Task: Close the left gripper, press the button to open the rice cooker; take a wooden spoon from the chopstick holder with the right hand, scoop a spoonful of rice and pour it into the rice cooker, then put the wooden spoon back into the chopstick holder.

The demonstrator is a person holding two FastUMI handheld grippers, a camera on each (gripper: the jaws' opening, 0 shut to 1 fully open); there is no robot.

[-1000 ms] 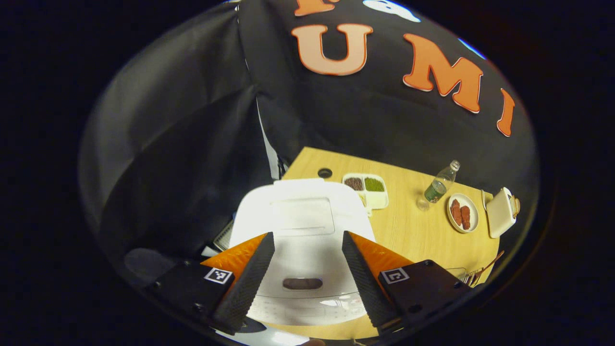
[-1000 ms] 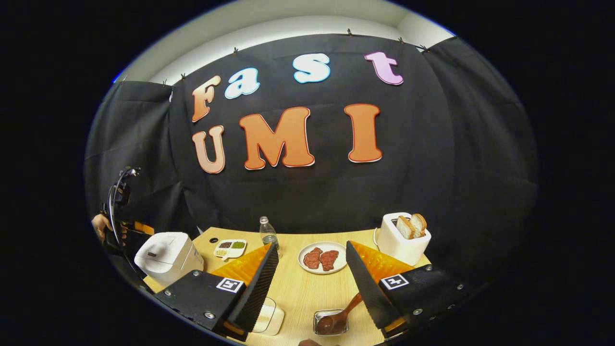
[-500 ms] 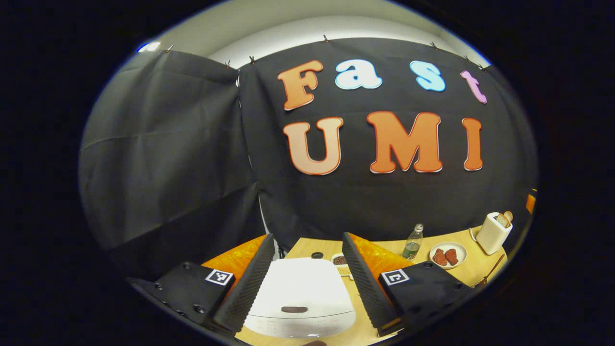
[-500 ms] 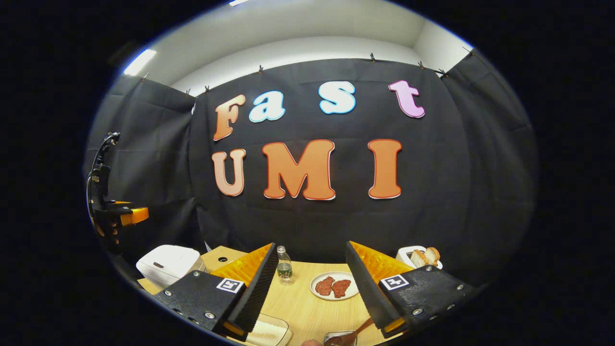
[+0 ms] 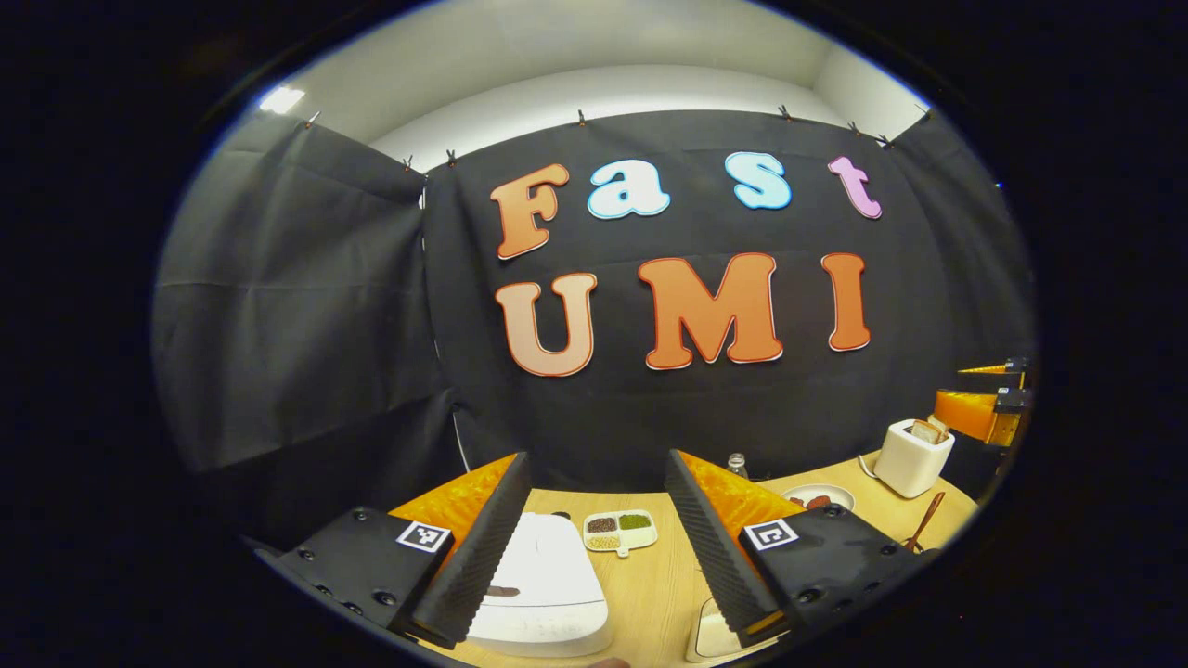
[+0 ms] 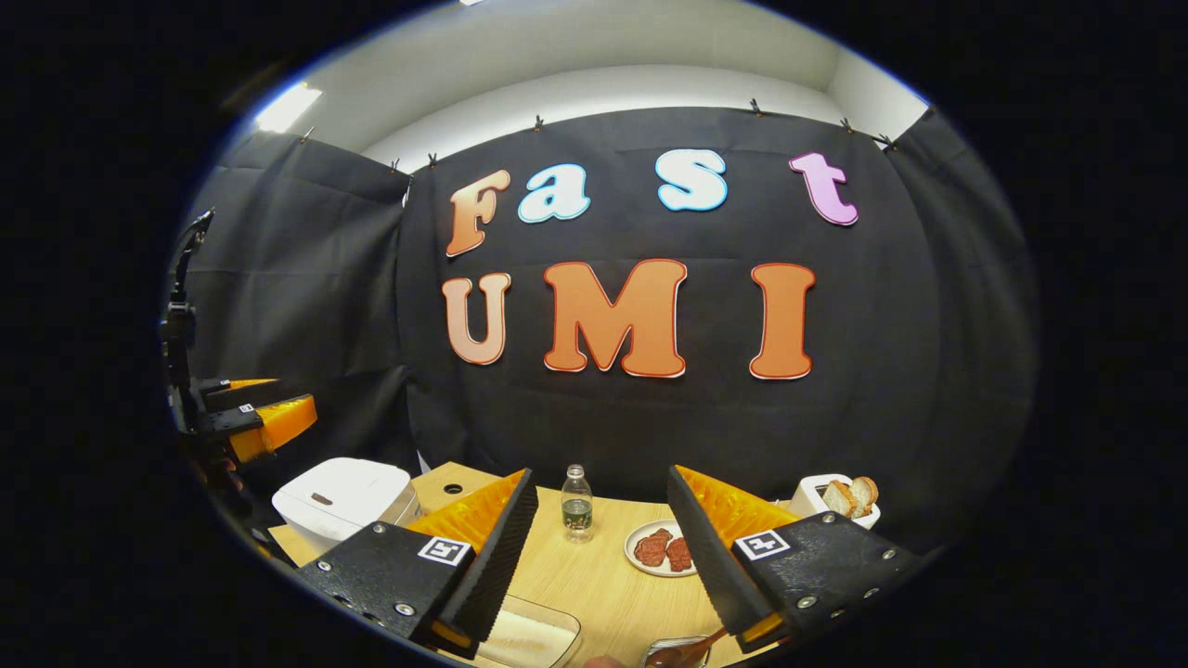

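The left gripper [image 5: 599, 547] hangs level above the near edge of the pale wooden table [image 5: 650, 584], its two ribbed black fingers spread wide with nothing between them. Below its left finger sits the white, rounded rice cooker [image 5: 543, 594], lid down, with the dark oval release button [image 5: 502, 591] on the lid's front just beside that finger (partly hidden by it). The right gripper [image 6: 603, 557] is likewise wide open and empty, held above the table's middle. At the bottom of the right gripper view a brown wooden spoon [image 6: 682, 651] leans in a small metal chopstick holder [image 6: 670, 649], close under the right-hand finger; a clear shallow container [image 6: 529, 640] lies beside it, its contents too washed out to name. The same spoon's handle [image 5: 923, 524] shows at the far right of the left gripper view.

Judging from the lid being down and both sets of jaws apart, the task stands at its very first step. The next move calls for bringing the left fingers together into one blunt tip, then lowering it onto the oval button and pressing squarely; a glancing press could slide off the smooth lid. The spoon waits untouched for the right hand
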